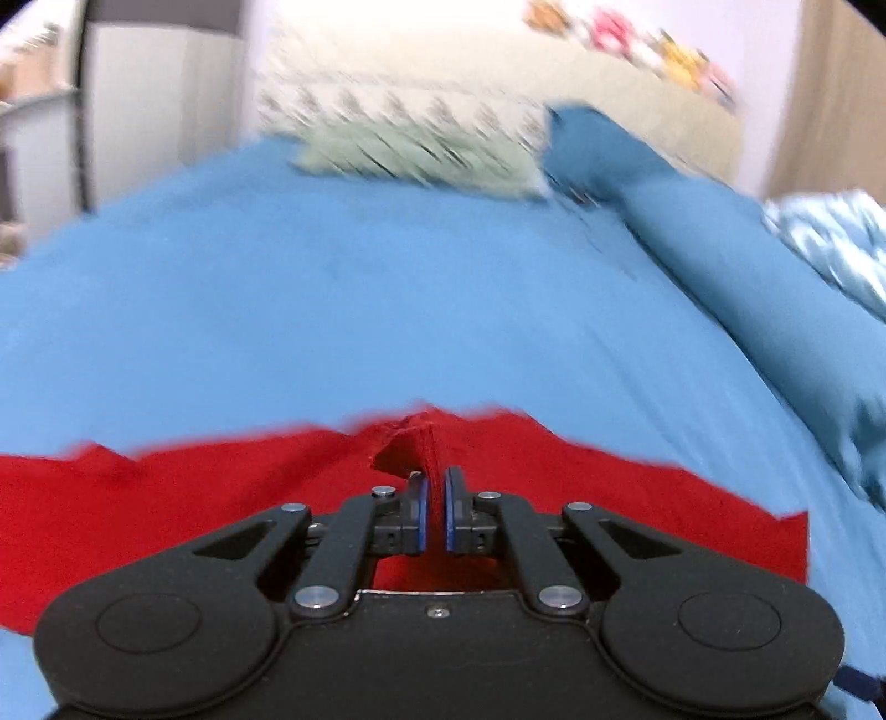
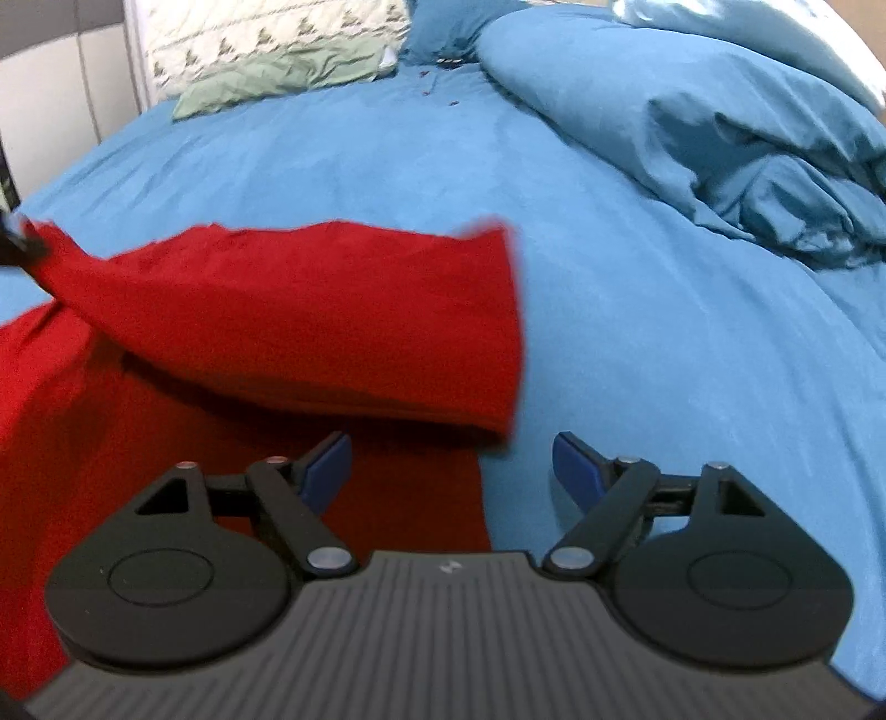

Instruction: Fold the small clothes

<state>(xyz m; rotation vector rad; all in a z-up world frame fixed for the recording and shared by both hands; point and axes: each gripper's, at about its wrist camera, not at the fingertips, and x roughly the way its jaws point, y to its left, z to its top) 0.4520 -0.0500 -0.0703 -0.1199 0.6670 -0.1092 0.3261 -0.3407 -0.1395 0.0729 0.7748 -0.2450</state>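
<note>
A red garment (image 1: 194, 498) lies on the blue bed sheet (image 1: 332, 304). My left gripper (image 1: 437, 487) is shut on a pinched fold of the red garment, lifting it; the cloth stands up between the blue pads. In the right wrist view the red garment (image 2: 310, 310) has one part raised and stretched toward the left gripper (image 2: 16, 238) at the left edge, over a flat layer below. My right gripper (image 2: 451, 471) is open and empty, low over the garment's right edge and the sheet (image 2: 637, 304).
A patterned pillow (image 2: 266, 39) and a green cloth (image 2: 277, 77) lie at the head of the bed. A bunched blue duvet (image 2: 720, 122) fills the right side. A white cabinet (image 1: 155, 111) stands beyond the bed on the left.
</note>
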